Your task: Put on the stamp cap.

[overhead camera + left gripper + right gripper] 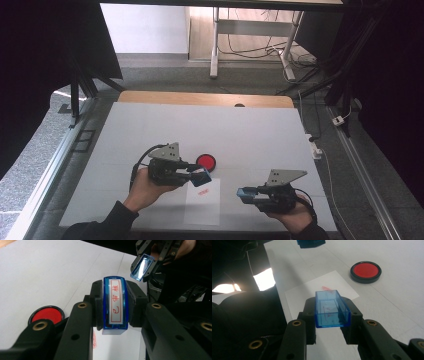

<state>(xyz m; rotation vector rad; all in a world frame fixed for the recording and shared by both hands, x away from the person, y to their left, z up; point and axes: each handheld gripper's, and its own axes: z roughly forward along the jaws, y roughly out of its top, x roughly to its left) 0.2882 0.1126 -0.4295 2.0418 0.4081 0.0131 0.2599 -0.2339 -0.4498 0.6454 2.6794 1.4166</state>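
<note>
— Left gripper (pixel 115 305)? Clamped on the blue stamp (pixel 115 303), both jaws pressed against its long sides, printing face with red characters turned up toward that gripper's camera.

— And held where?

— Above the white table (pixel 150 130), just over the sheet of paper (pixel 202 210), beside the red ink pad (pixel 206 161). Red imprint (pixel 202 190) already visible on the sheet.

— Right gripper (pixel 332 315)?

— Closed tight on the clear blue cap (pixel 331 308), open side up, gripped by its two long walls. Seen from above well apart from the stamp, near the table's front edge, to the right of the paper.

— Touching anything else?

— Nothing but the cap; clear of paper and pad alike.
</note>
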